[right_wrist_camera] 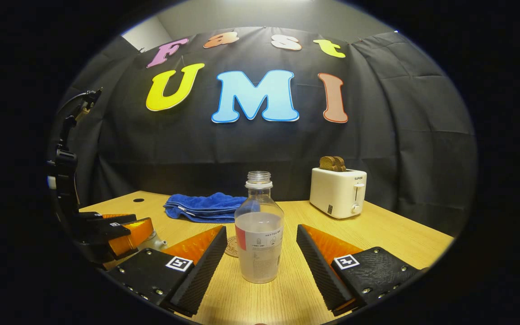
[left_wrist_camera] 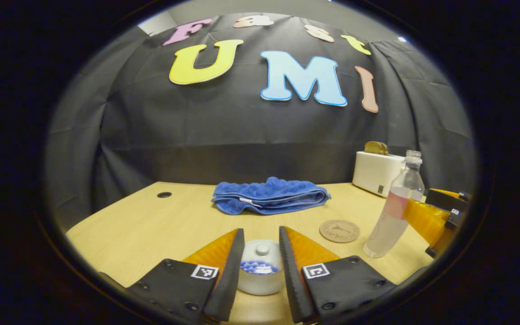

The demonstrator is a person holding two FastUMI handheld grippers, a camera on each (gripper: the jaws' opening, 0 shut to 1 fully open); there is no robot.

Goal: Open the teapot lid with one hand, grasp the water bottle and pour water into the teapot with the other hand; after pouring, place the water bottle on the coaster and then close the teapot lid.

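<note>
Left claw (left_wrist_camera: 262, 266): seen at the bottom of the left gripper view, fingers spread, set either side of the teapot (left_wrist_camera: 260, 271) without pressing it. Teapot: white, lid (left_wrist_camera: 262, 251) with round knob seated on top, standing on the counter (left_wrist_camera: 151, 225). Right claw (right_wrist_camera: 260, 264): fingers spread wide, flanking the water bottle (right_wrist_camera: 259, 234) with gaps on both sides. Water bottle: clear, uncapped, partly filled, upright on the counter. Coaster (left_wrist_camera: 339, 231): round, brown, lying flat just beside the bottle, nothing on it. Blue towel (left_wrist_camera: 269, 196): folded, placed farther back. White toaster (right_wrist_camera: 337, 192): at the rear right, bread slices (right_wrist_camera: 332, 163) lodged in its slots.
</note>
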